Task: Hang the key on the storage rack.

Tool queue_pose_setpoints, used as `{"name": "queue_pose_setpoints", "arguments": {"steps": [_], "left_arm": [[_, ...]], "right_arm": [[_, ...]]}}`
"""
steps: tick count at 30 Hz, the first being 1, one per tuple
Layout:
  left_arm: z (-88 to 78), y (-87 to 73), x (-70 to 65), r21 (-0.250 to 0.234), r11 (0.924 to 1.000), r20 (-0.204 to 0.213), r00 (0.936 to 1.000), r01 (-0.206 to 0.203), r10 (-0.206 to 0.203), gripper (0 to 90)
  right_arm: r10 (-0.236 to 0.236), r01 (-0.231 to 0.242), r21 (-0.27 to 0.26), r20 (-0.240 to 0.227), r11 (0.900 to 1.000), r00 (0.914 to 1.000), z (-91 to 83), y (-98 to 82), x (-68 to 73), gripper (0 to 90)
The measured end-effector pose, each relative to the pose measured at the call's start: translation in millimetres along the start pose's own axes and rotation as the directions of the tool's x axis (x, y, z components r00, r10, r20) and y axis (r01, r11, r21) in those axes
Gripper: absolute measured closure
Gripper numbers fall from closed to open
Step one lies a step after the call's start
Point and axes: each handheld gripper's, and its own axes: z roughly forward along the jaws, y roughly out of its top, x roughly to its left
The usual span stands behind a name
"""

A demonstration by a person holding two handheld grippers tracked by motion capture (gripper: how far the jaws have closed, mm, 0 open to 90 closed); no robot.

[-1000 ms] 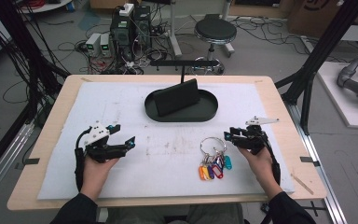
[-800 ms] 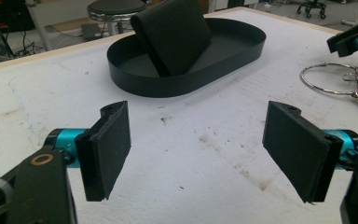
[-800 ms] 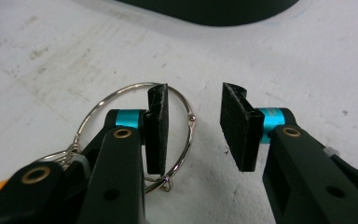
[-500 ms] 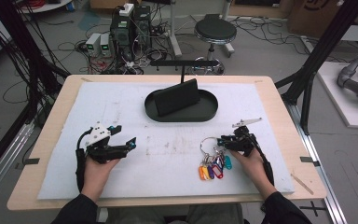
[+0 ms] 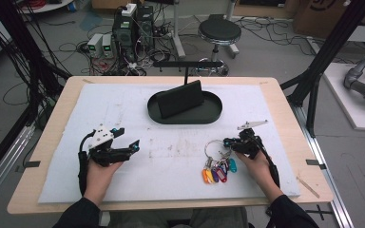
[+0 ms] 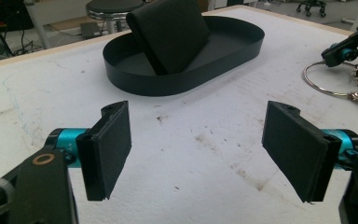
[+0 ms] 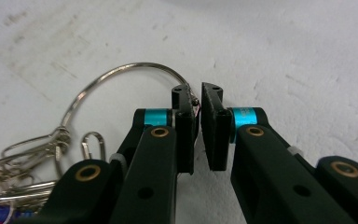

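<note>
1. lying on the white mat (image 5: 171, 161) at the near right: a key ring (image 5: 215, 148) with coloured tags (image 5: 217, 172) fanning toward the person.
2. pinching the ring's wire at its right side: right gripper (image 7: 196, 100), jaws having just been closing and now clenched on it.
3. resting well apart to the left, jaws spread and holding nothing: left gripper (image 6: 196, 149).
4. sitting beyond the ring, toward the far edge: black oval tray (image 5: 209, 115), a dark wallet (image 5: 180, 99) leaning inside.

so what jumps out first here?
The right hand-held gripper, its jaws just closed on the big metal key ring, with bright key tags fanned out near the table's front right. Behind sits a black oval tray holding a leaning black wallet; the left hand-held gripper gapes open.
</note>
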Motion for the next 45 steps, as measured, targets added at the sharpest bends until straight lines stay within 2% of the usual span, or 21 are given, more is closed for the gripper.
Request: {"name": "queue_pose_setpoints", "arguments": {"steps": [4, 9, 14, 19, 23, 28, 39, 42, 45], "left_arm": [[0.0, 0.1, -0.1, -0.006, 1.0, -0.005, 1.0, 0.004, -0.004, 24.2], [0.5, 0.8, -1.1, -0.006, 1.0, 0.0, 1.0, -0.003, 0.003, 24.2], [1.4, 0.7, -0.9, -0.006, 1.0, 0.001, 1.0, -0.002, 0.002, 24.4], [1.6, 1.1, -1.0, -0.009, 0.9999, 0.0, 1.0, -0.005, 0.005, 24.4], [2.2, 1.4, -1.6, -0.008, 1.0, 0.002, 1.0, -0.005, 0.005, 24.4], [3.4, 2.0, -2.6, -0.01, 0.9999, 0.005, 1.0, -0.007, 0.007, 24.4], [4.9, 2.1, -3.6, -0.009, 0.9999, 0.015, 0.9999, -0.008, 0.008, 24.4], [4.8, 2.1, -3.7, -0.008, 0.9999, 0.019, 0.9998, -0.012, 0.012, 24.4], [4.8, 2.0, -3.7, -0.007, 0.9999, 0.019, 0.9997, -0.013, 0.013, 24.4]], "right_arm": [[0.008, -0.009, -0.073, -0.016, 0.997, 0.9998, -11.3, 1.5, -1.8, 87.5], [0.026, -0.031, -0.109, -0.046, 0.994, 0.9986, -16.7, 1.5, -3.6, 87.5], [0.01, -0.028, -0.177, -0.105, 0.984, 0.9945, -25.2, 3.0, 0.5, 87.5], [-0.005, -0.027, -0.212, -0.149, 0.977, 0.9889, -31.4, 2.9, 5.6, 87.5], [-0.029, -0.01, -0.232, -0.163, 0.973, 0.9863, -34.1, 2.8, 9.6, 87.4], [-0.059, 0.014, -0.246, -0.175, 0.969, 0.9829, -36.3, 2.8, 14.9, 87.2], [-0.084, 0.043, -0.196, -0.206, 0.98, 0.9749, -30.3, 3.0, 23.7, 81.9], [-0.09, 0.053, -0.178, -0.205, 0.983, 0.9746, -27.2, 3.1, 24.6, 82.2], [-0.092, 0.058, -0.164, -0.206, 0.985, 0.9741, -26.1, 3.1, 24.8, 86.5]]}}
